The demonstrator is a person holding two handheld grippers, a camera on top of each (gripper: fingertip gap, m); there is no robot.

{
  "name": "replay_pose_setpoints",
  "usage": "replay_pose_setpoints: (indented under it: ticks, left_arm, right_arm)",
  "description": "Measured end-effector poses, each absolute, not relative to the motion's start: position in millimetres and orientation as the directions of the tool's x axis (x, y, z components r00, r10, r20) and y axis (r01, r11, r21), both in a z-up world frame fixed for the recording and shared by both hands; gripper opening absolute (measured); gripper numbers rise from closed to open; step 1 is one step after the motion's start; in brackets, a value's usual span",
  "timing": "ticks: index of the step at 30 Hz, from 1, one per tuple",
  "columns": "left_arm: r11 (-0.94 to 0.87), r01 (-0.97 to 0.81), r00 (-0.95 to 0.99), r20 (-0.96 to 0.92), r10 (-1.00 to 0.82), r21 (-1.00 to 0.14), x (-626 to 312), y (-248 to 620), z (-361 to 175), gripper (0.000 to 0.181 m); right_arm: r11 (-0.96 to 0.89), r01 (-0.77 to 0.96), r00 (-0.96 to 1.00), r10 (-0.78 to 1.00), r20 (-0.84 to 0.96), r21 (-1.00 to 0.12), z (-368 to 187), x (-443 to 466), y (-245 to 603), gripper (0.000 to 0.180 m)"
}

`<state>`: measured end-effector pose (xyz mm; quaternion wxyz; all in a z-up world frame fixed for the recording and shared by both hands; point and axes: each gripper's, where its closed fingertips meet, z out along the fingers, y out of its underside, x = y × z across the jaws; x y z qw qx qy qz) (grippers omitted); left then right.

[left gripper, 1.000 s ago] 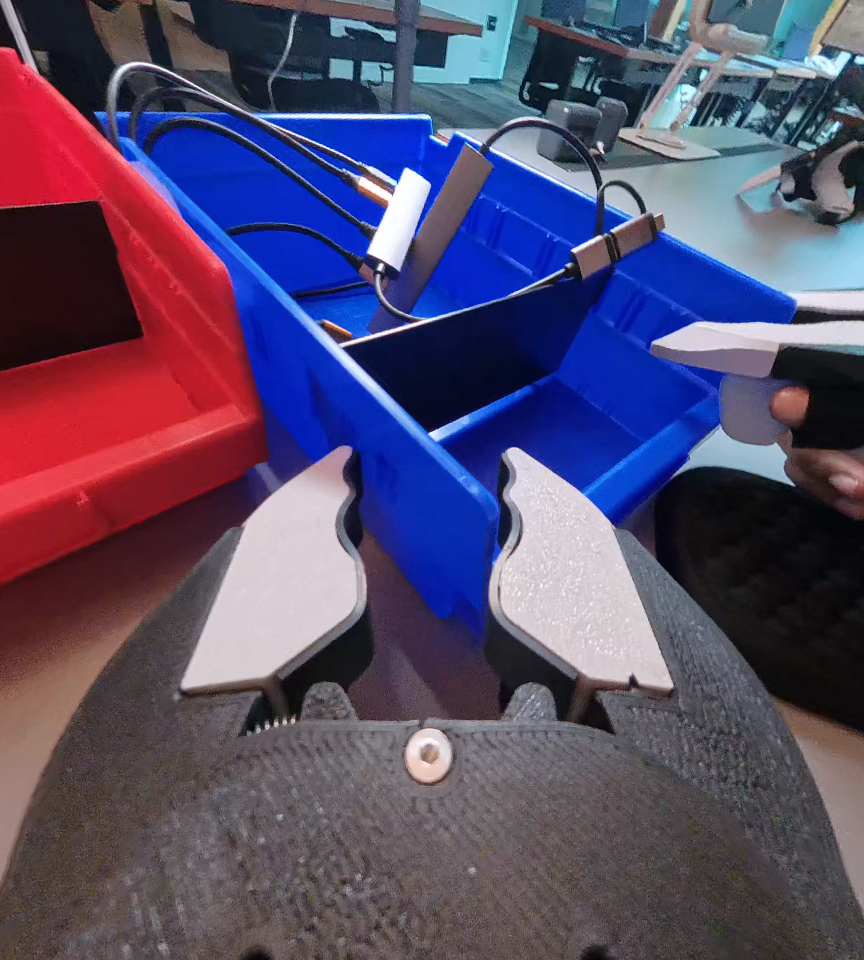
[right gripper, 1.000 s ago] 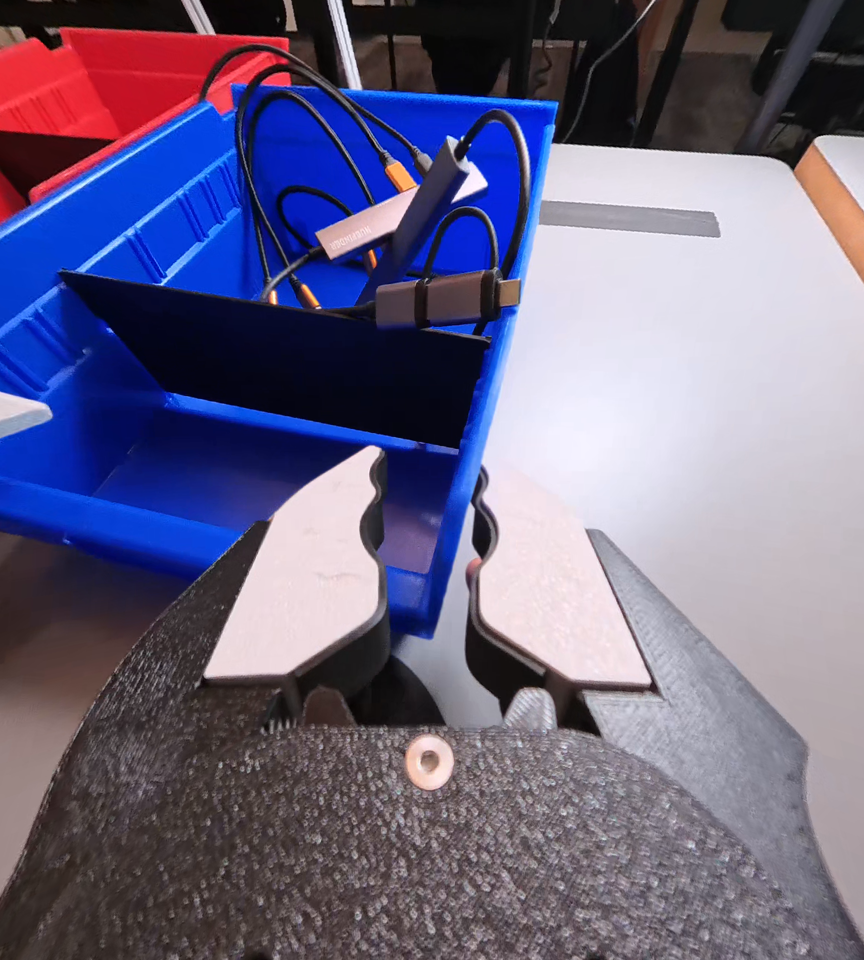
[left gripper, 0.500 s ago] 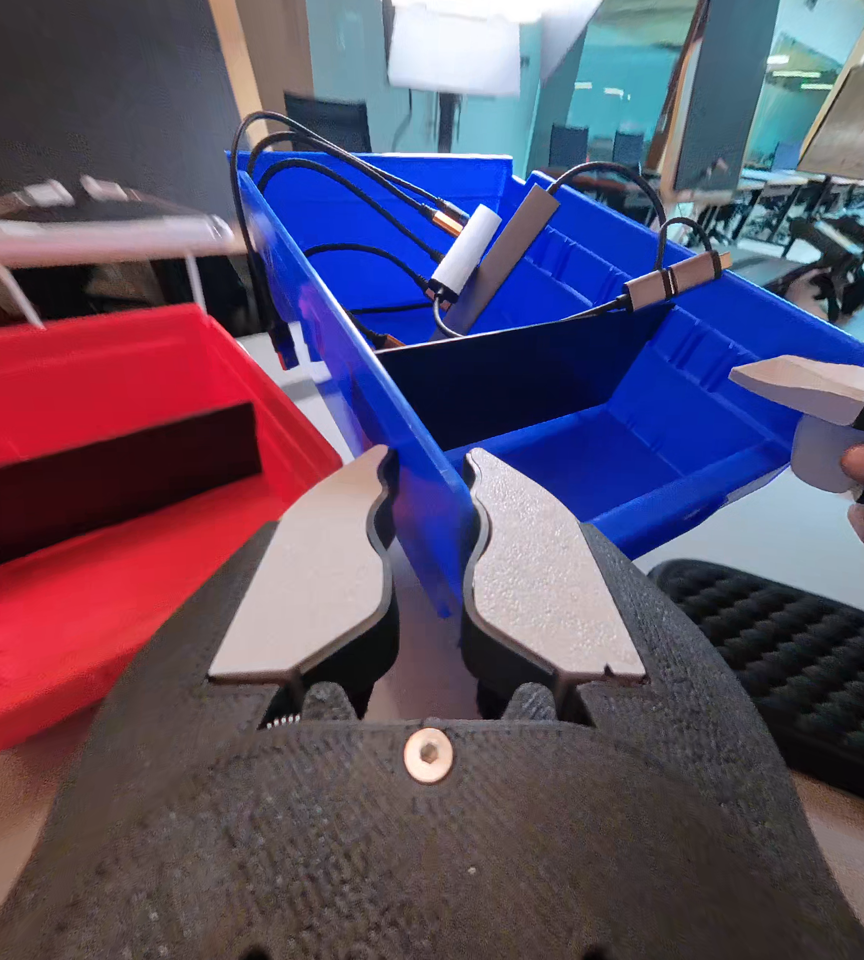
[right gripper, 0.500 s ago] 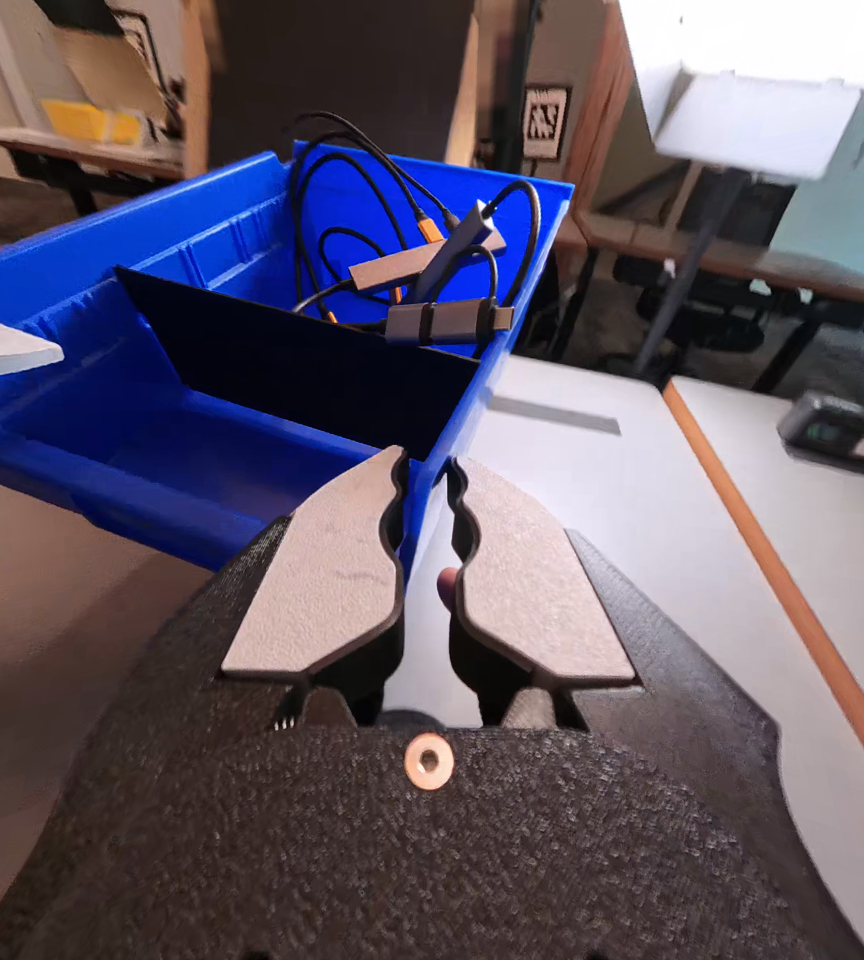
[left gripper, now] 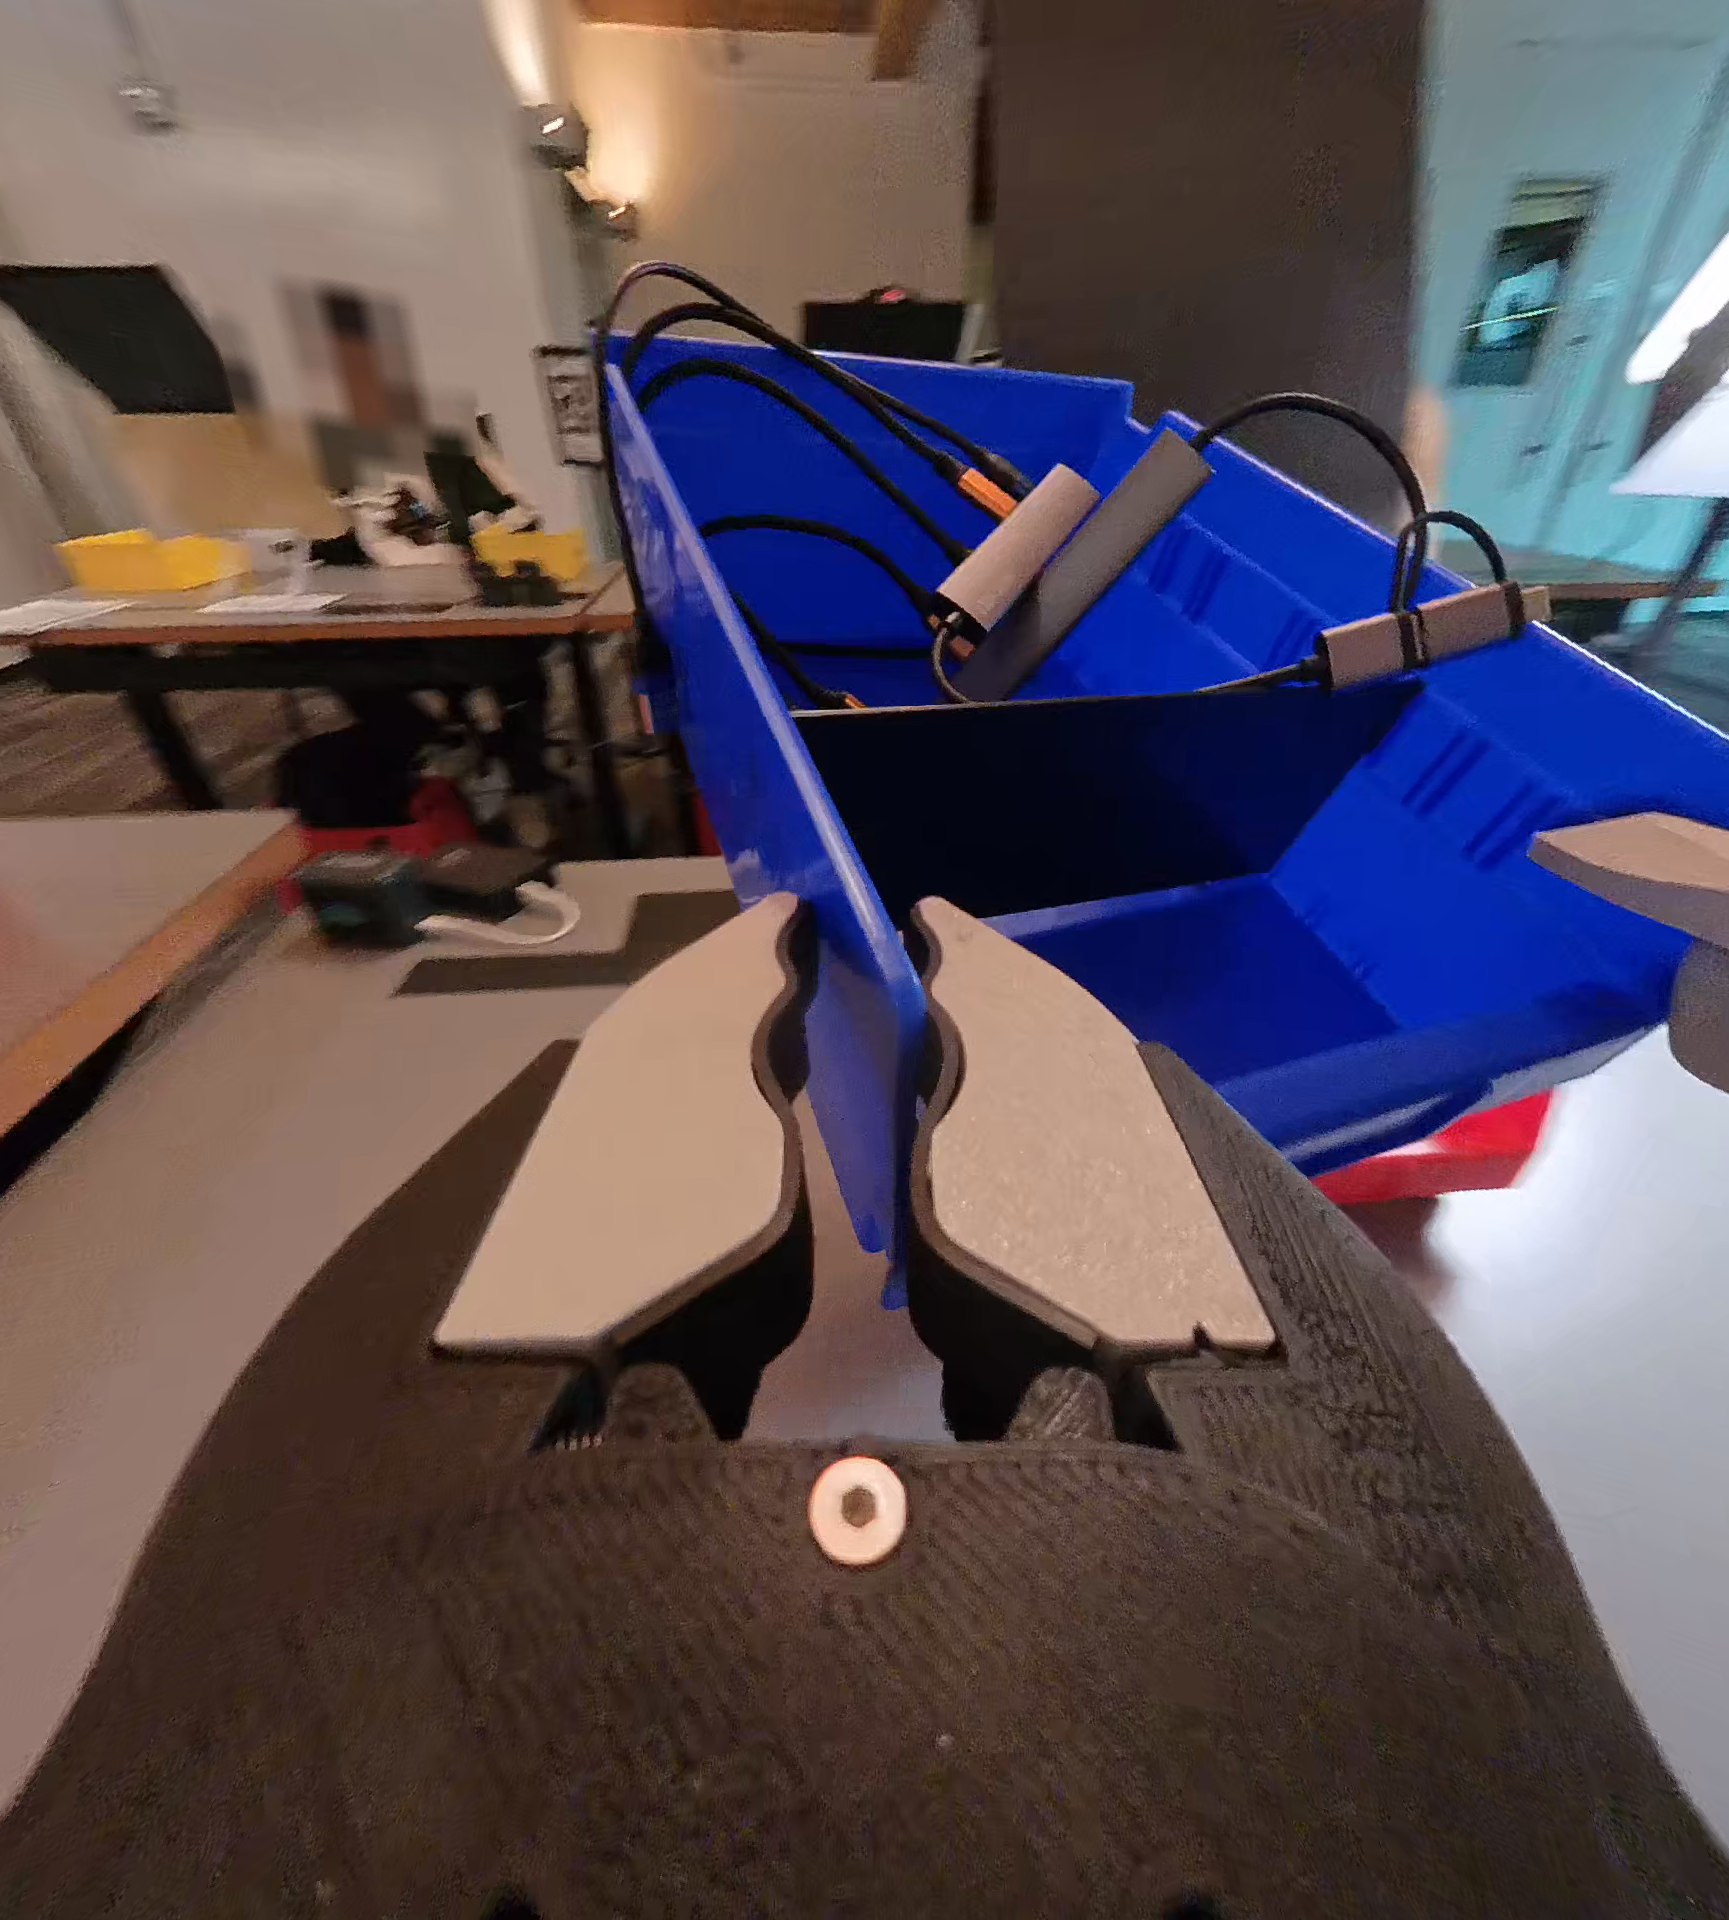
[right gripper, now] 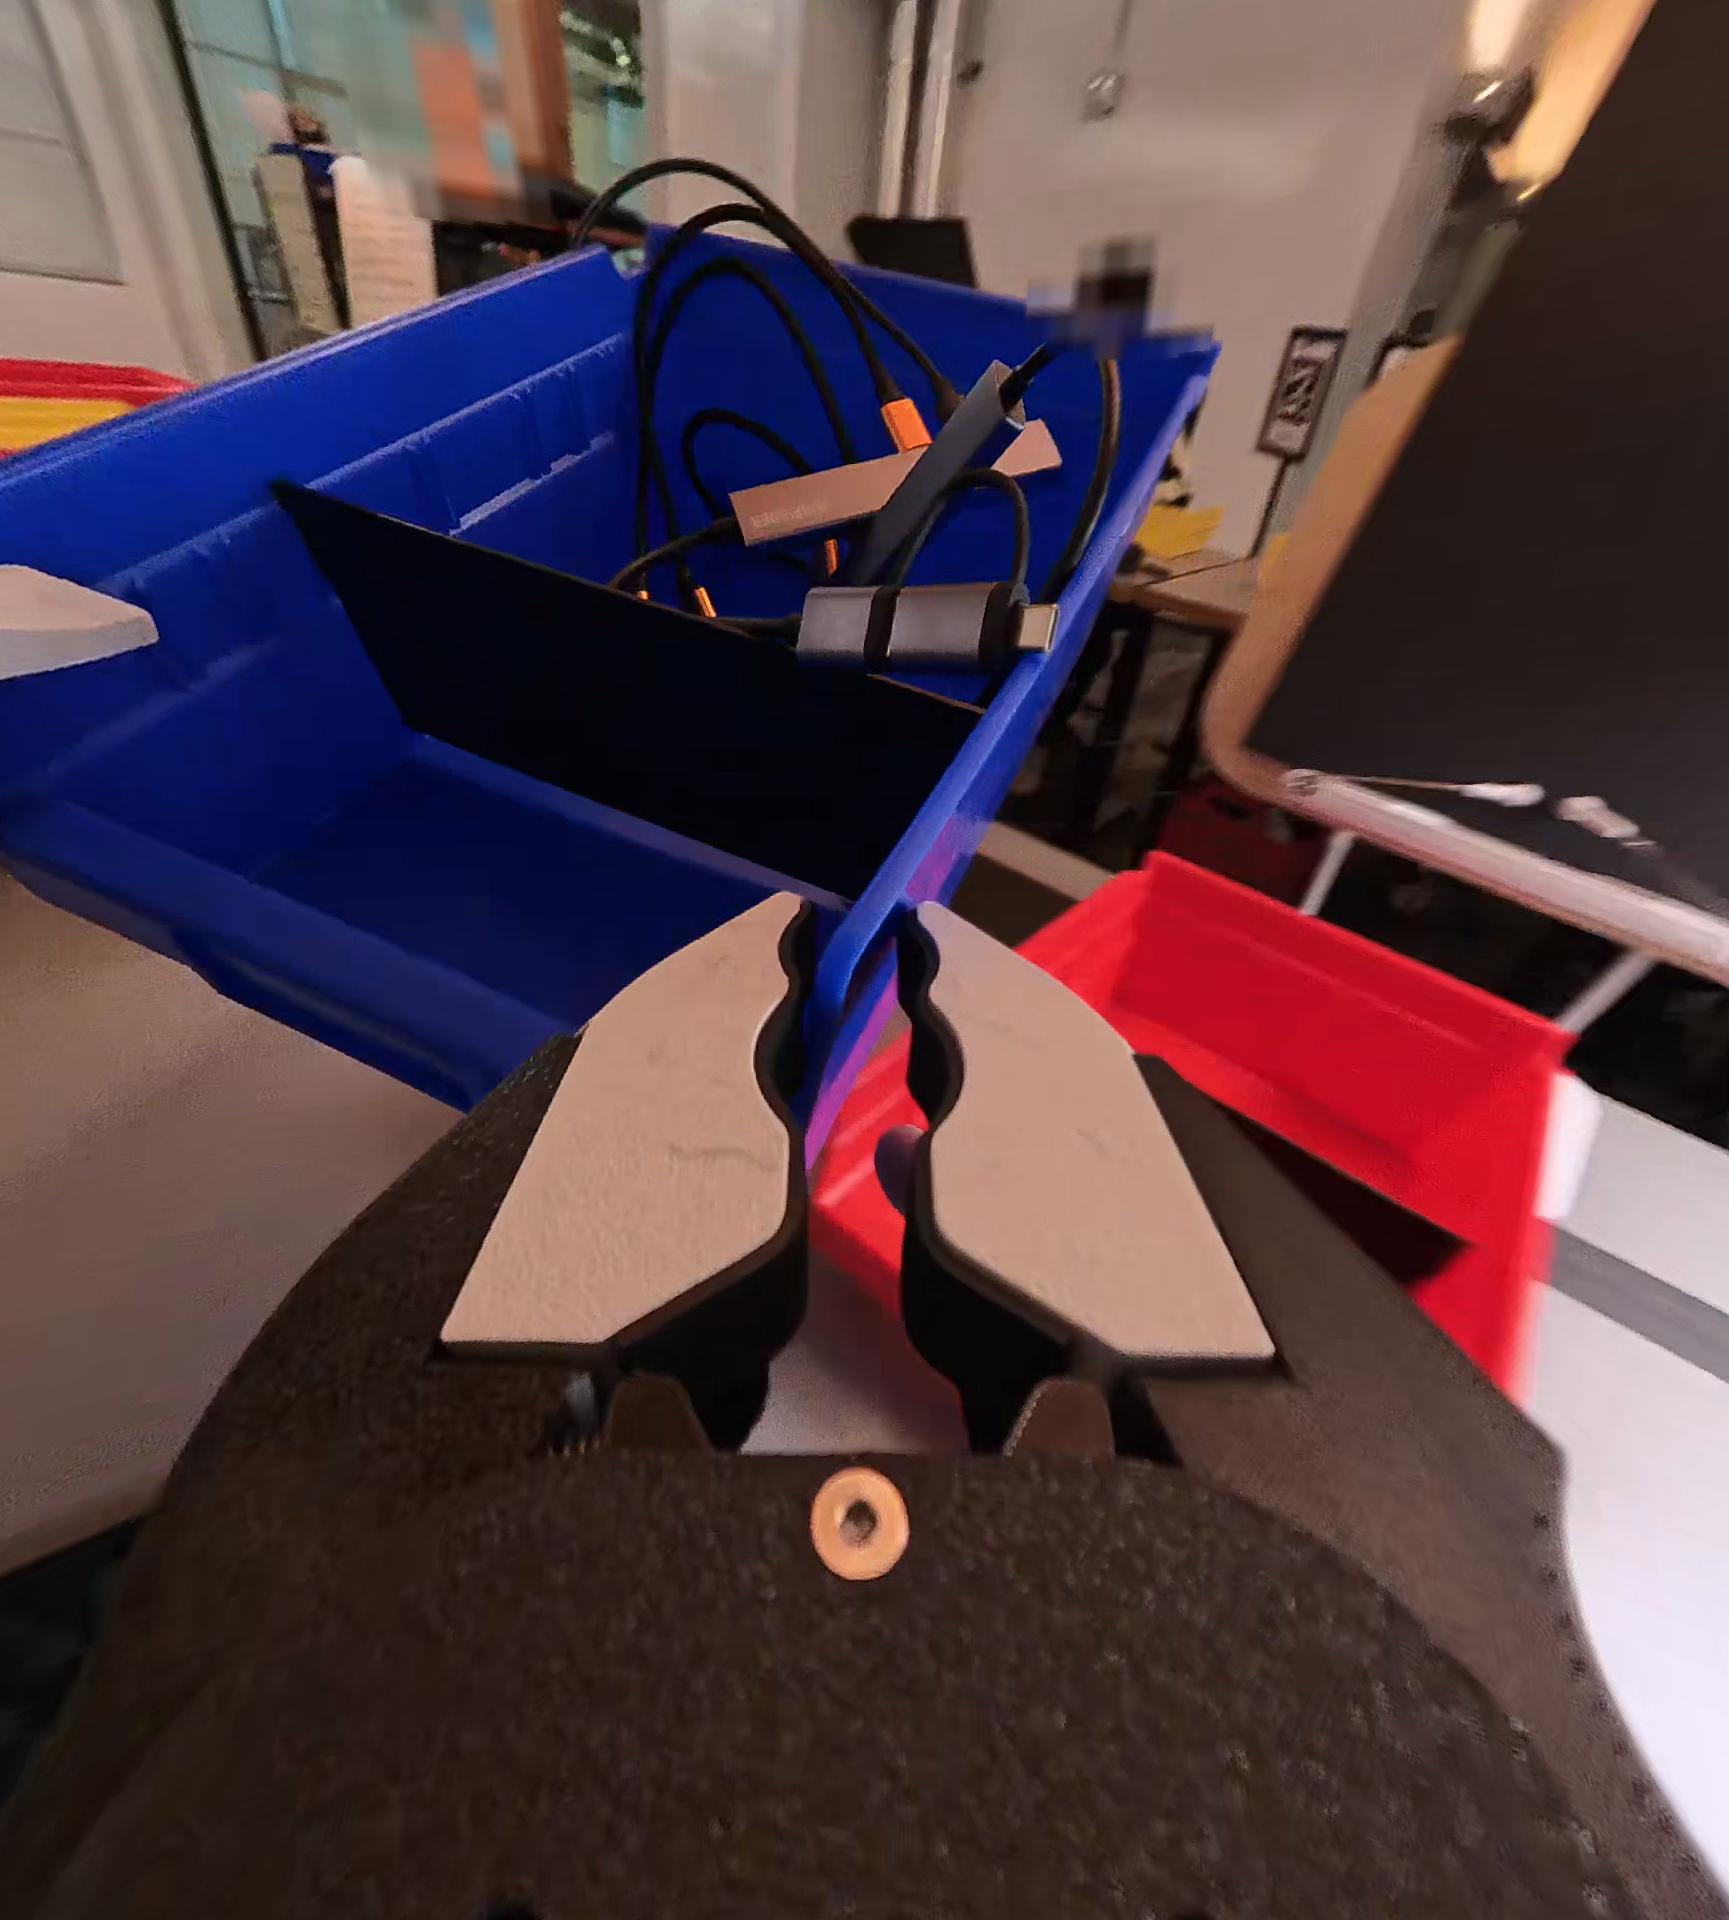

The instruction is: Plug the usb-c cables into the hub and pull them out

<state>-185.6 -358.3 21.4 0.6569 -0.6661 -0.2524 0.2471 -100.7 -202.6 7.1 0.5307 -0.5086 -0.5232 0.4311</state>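
**Bin's in the air, no plugging yet**

So both grippers are busy with the blue bin (left gripper: 1255, 987), not the cables. The left gripper (left gripper: 855, 1023) is pinched on one side wall and the right gripper (right gripper: 849, 1023) is pinched on the opposite wall, and the whole bin looks lifted and tipped over the table (left gripper: 216, 1143), with a red bin (right gripper: 1255, 1039) below it.

The hubs and cables all sit in the back compartment behind the dark divider (right gripper: 631, 675). A grey hub (right gripper: 818, 504) leans across a darker hub (right gripper: 943, 457) standing steeply on end, long axis running up toward the far wall. A third, short hub (right gripper: 927, 623) rests on the divider's top edge, lying crosswise, plug tip pointing to the right wall. Black cables (right gripper: 735, 312) loop above.

My read: the actual plug-in and pull-out part hasn't started, everything's left to do.
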Motion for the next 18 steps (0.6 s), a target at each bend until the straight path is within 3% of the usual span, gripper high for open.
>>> replay_pose_setpoints:
  ticks: [6,12,15,18]
  left_arm:
    - [-0.012,0.152,0.64,0.089,0.763,-0.988,-258,-418,-44,0.013]
    - [-0.029,0.319,0.619,0.185,0.763,-0.947,-287,-407,-126,0.012]
    - [-0.074,0.356,0.635,0.183,0.751,-0.931,-286,-391,-150,0.012]
    - [-0.119,0.358,0.709,0.186,0.68,-0.926,-277,-378,-146,0.017]
  right_arm:
    - [0.05,0.207,-0.022,0.999,0.047,-0.977,-74,-178,-257,0.016]
    - [0.055,0.345,-0.013,0.998,0.054,-0.937,-150,-191,-250,0.019]
    - [0.107,0.354,-0.016,0.994,0.109,-0.929,-159,-181,-237,0.02]
    - [0.069,0.341,-0.061,0.997,0.052,-0.937,-148,-156,-226,0.024]
